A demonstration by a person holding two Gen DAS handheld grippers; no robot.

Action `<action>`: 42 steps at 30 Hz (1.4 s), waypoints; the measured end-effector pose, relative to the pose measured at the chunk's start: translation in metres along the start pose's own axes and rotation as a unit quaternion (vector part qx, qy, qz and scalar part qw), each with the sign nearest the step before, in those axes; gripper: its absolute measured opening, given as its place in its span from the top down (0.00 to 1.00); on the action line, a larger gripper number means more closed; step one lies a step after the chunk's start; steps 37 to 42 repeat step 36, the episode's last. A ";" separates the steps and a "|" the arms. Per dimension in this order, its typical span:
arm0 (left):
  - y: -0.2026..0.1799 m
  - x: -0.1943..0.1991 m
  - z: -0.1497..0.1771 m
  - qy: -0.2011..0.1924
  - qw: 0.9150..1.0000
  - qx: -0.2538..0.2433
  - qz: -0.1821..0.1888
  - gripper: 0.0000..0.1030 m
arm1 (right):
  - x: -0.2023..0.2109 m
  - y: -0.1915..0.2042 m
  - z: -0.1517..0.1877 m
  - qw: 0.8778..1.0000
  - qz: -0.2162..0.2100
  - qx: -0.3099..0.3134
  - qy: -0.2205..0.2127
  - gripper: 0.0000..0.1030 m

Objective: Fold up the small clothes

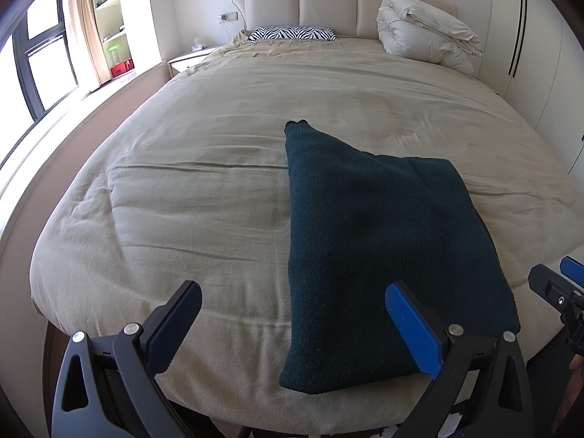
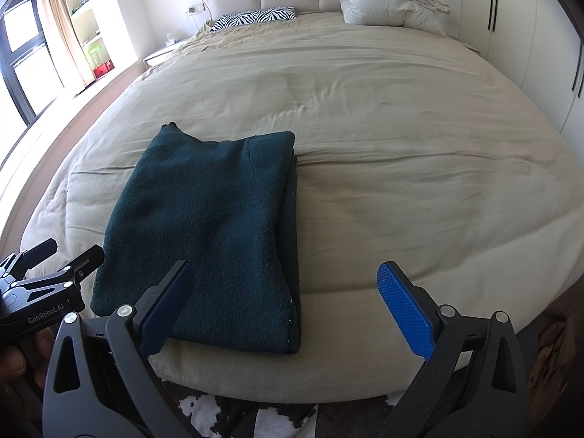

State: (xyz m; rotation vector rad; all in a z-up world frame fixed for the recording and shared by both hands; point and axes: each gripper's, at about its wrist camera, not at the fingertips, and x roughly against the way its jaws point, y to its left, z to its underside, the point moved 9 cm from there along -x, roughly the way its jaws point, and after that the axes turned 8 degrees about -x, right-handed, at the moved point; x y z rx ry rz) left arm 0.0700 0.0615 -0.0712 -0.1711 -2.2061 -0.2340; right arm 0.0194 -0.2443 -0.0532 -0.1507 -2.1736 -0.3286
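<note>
**A:** Where is the garment?

**B:** A dark green knit sweater (image 1: 368, 241) lies folded on the beige bed (image 1: 204, 197), close to the bed's near edge. In the left wrist view one narrower part runs up toward the headboard and ends in a ribbed cuff or hem; the rest forms a wide, roughly rectangular stack.

**A:** And the grippers?

**B:** The left gripper (image 1: 292, 325) is spread wide and grasps nothing. Its blue-padded finger sits over the sweater's near right part, its dark finger over bare bedding to the left. Whether the pad touches the knit, I cannot tell. The right gripper (image 2: 292, 306) is likewise released, jaws well apart, empty. Its dark finger overlaps the sweater's near edge in the picture, and its blue finger is over plain bedding to the right.

**A:** Do they see each other?

**B:** Yes. Each shows at the edge of the other's view, on either side of the sweater.

**A:** What else is about?

**B:** A zebra-print pillow (image 1: 292, 33) by the padded headboard (image 1: 328, 0), a bundled white duvet (image 1: 427, 29) at the far right corner, a nightstand (image 1: 186, 60) to the left, and a black-and-white cowhide rug (image 2: 233, 416) below the bed's edge.
</note>
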 end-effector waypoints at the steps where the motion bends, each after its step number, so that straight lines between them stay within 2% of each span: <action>1: 0.000 0.000 0.001 0.000 1.000 0.000 0.001 0.00 | 0.000 0.000 0.000 1.000 0.000 0.000 0.000 0.01; 42: 0.004 -0.005 0.004 0.006 1.000 0.003 0.010 0.00 | 0.000 -0.004 0.007 1.000 -0.004 0.000 0.008 0.01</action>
